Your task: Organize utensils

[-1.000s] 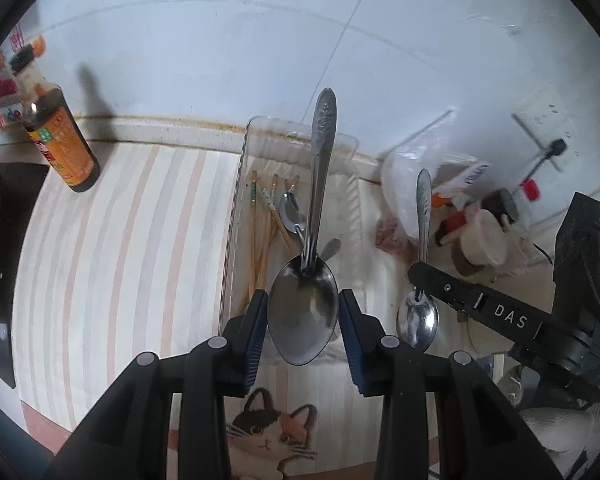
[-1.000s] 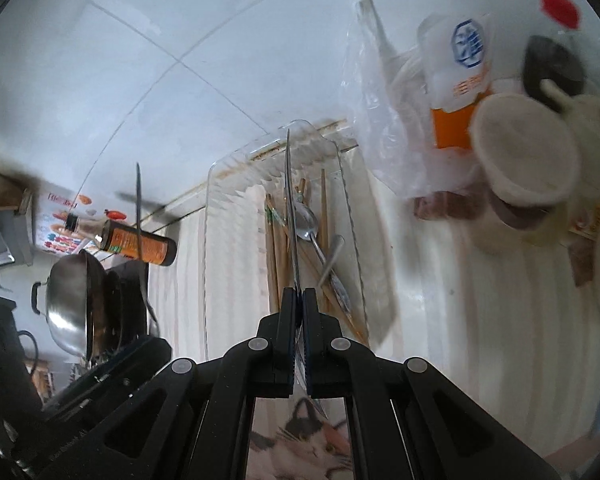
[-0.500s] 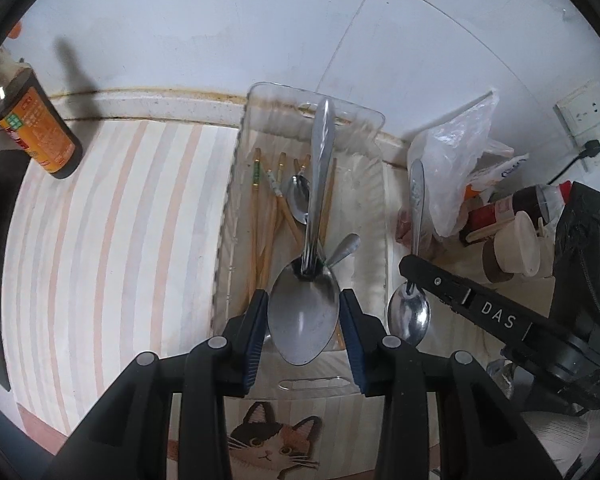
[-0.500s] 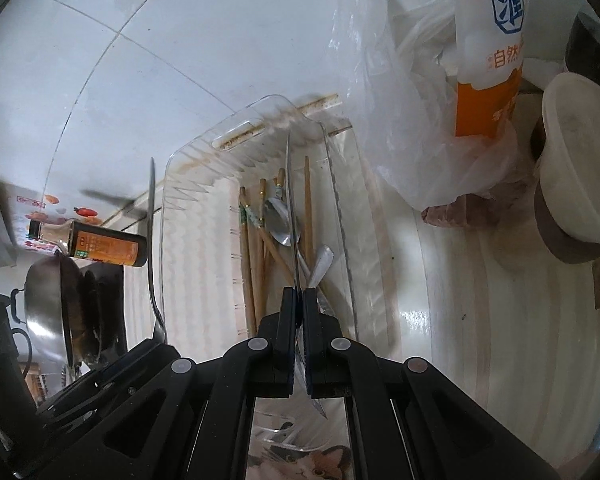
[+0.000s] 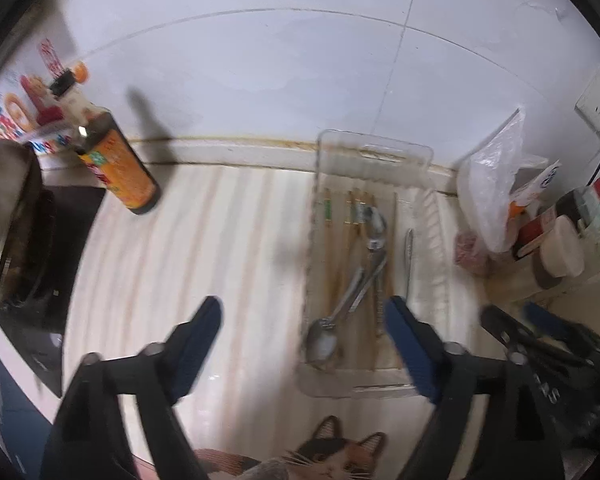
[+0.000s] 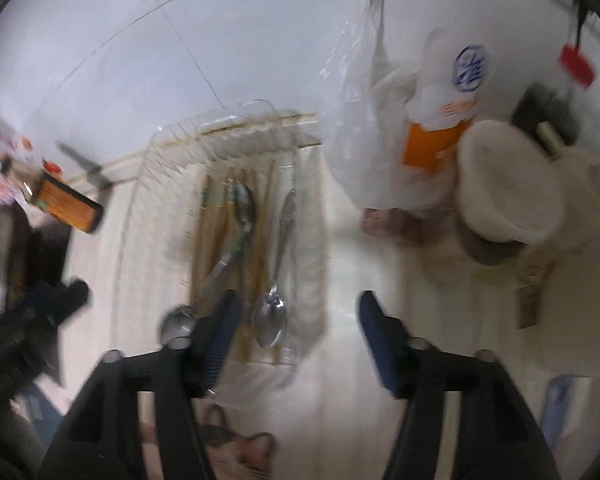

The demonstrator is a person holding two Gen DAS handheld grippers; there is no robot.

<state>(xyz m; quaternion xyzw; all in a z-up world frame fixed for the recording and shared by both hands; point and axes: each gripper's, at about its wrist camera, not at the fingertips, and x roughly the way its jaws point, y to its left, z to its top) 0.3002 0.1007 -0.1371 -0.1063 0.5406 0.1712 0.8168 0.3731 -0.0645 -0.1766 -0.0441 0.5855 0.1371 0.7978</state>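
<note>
1. Left wrist view: my left gripper (image 5: 302, 328) hangs spread wide and empty over the counter (image 5: 188, 264). The spoons (image 5: 352, 284) and chopsticks (image 5: 342, 248) lie in the clear tray (image 5: 374, 148). A careless dip could knock the tray's near rim.

2. Right wrist view: my right gripper (image 6: 296, 322) gapes empty above the tray (image 6: 236, 120). One spoon (image 6: 274, 280) lies near the tray's right edge; the blur suggests fast movement, which I judge could scatter the pile.

bare counter (image 5: 228, 264), sauce bottle (image 5: 118, 172) beyond
</note>
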